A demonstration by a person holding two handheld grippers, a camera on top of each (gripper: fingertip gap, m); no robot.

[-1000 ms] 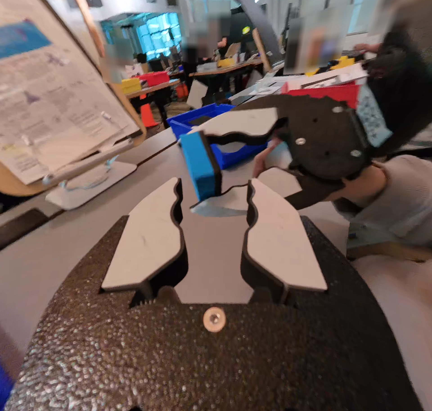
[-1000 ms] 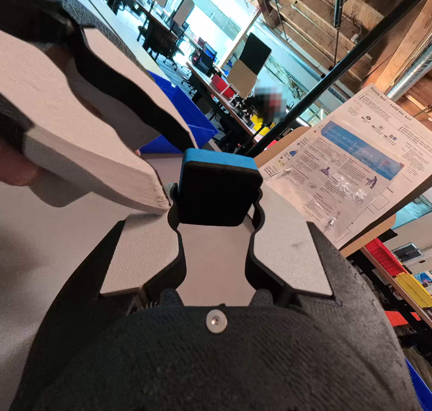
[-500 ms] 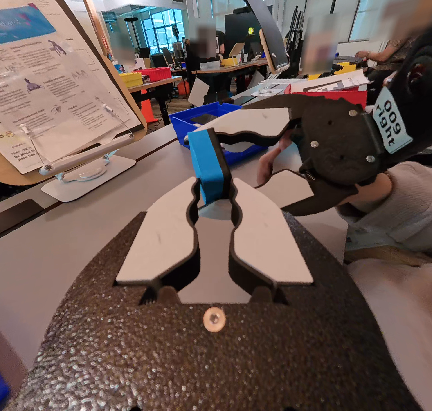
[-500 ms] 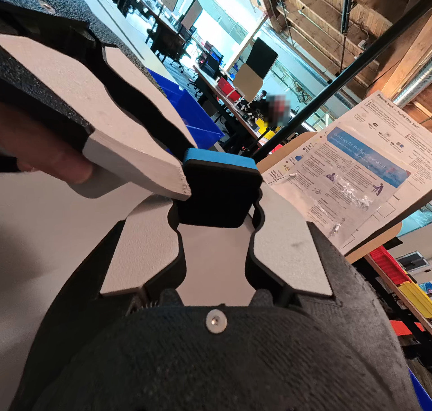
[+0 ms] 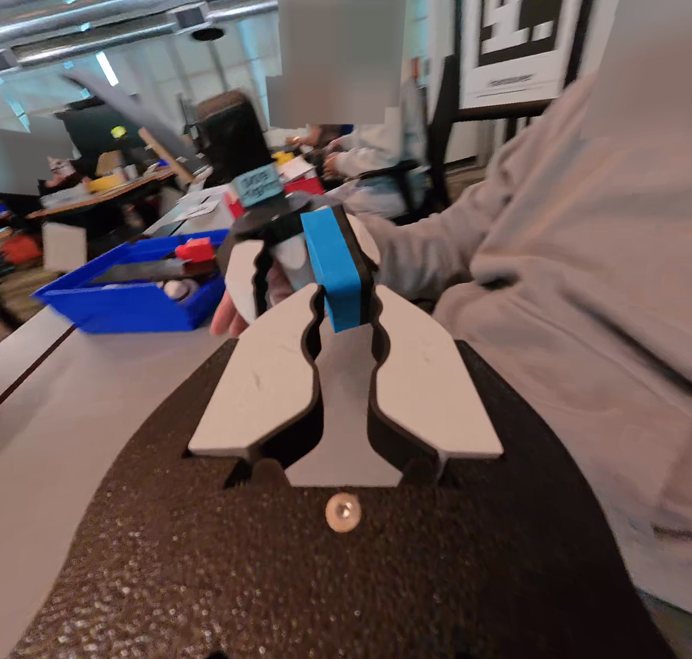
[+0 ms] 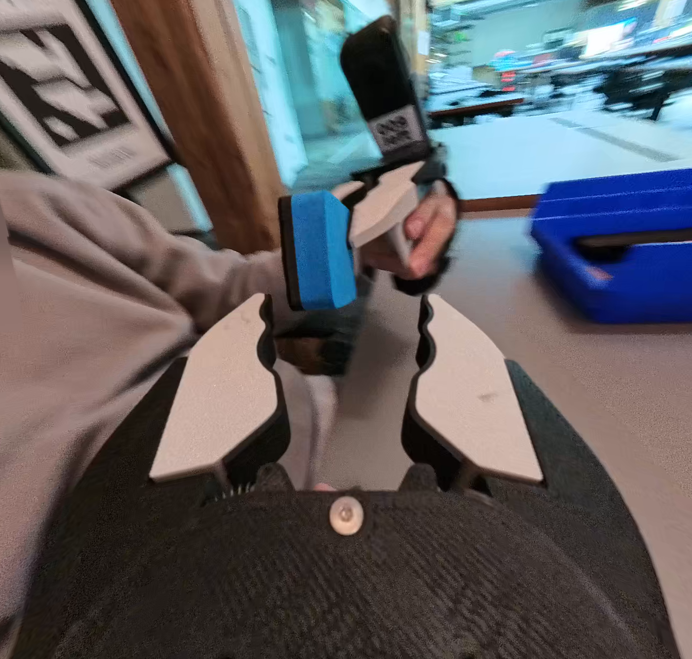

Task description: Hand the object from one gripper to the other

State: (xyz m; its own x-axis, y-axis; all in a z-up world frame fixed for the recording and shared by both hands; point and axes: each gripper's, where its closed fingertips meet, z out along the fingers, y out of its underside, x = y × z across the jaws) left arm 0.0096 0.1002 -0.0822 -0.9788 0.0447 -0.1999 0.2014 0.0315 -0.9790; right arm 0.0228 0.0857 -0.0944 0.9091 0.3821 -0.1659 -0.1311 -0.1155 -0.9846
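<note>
The object is a blue foam block with a black backing (image 5: 329,266). My left gripper (image 5: 346,296) is shut on it, and the block stands upright above the fingertips. My right gripper (image 6: 344,304) is open and empty, with its jaws wide apart. In the right wrist view the block (image 6: 318,251) hangs just beyond the right gripper's left fingertip, held by the left gripper (image 6: 352,225). In the left wrist view the right gripper (image 5: 266,266) sits open just behind and left of the block, apart from it.
A blue bin (image 5: 123,304) with a red block and other parts stands on the grey table (image 5: 93,397); it is at the right in the right wrist view (image 6: 614,266). A person's grey sleeve (image 5: 561,266) fills the right side. A black-and-white marker poster (image 6: 56,90) hangs behind. Less than 4 cm separates the two grippers' tips.
The right gripper has let go of the block, opened and drawn back. The left gripper is shut on the block and has swung away with it. Both views have turned towards the person.
</note>
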